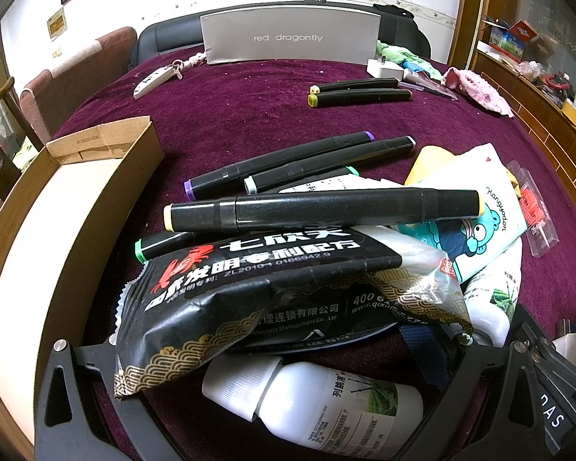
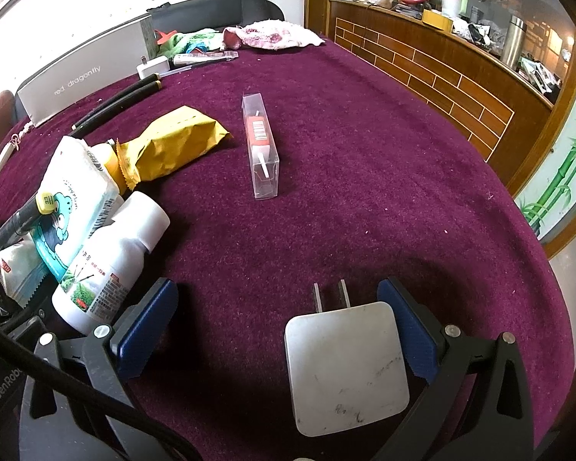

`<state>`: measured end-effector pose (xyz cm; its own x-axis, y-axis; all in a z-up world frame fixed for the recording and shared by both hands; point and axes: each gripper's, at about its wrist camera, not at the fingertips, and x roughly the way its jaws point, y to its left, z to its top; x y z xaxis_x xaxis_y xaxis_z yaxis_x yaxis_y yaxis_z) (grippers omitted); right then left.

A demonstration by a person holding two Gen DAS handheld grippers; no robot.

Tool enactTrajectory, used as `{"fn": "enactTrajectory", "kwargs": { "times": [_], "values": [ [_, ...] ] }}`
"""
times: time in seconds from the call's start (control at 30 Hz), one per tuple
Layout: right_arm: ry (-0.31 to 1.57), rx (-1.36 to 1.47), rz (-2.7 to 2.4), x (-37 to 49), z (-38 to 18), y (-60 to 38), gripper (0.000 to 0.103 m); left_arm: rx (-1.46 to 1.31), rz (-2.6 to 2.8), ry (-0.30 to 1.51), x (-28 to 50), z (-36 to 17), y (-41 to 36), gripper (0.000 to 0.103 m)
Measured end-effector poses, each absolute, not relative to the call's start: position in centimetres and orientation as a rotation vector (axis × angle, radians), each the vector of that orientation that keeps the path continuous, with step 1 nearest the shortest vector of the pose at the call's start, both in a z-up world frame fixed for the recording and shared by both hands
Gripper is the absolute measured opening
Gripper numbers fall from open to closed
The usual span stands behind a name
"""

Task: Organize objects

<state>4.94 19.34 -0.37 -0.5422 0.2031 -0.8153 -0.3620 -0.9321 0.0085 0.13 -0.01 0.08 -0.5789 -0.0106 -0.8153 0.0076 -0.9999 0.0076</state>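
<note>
In the left wrist view my left gripper [image 1: 272, 349] is open wide around a pile: a black snack packet [image 1: 272, 292], a white bottle [image 1: 315, 403] lying under it, and a black marker with pale yellow caps [image 1: 322, 209] across the top. More black markers [image 1: 299, 163] lie behind, and a tissue pack with a blue cartoon [image 1: 476, 226] is to the right. In the right wrist view my right gripper [image 2: 284, 326] is open. A white plug adapter [image 2: 345, 368] lies between its blue pads, against the right pad [image 2: 414, 330].
An open cardboard box [image 1: 57, 230] stands at the left. A grey "red dragonfly" box [image 1: 292, 36] stands at the table's back. A clear plastic box [image 2: 260, 146], a yellow packet [image 2: 176, 142], a second white bottle [image 2: 111, 265] and two more markers [image 1: 359, 92] lie on the purple cloth [image 2: 364, 176].
</note>
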Motion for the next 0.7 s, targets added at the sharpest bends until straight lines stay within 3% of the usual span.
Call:
{"fn": "enactTrajectory", "kwargs": {
  "times": [0.7],
  "values": [
    [0.250,-1.283,2.496,5.03,-0.42,19.35,0.103,1.488,-2.780,-0.032,-0.10,0.09,0.08,0.101]
  ]
}}
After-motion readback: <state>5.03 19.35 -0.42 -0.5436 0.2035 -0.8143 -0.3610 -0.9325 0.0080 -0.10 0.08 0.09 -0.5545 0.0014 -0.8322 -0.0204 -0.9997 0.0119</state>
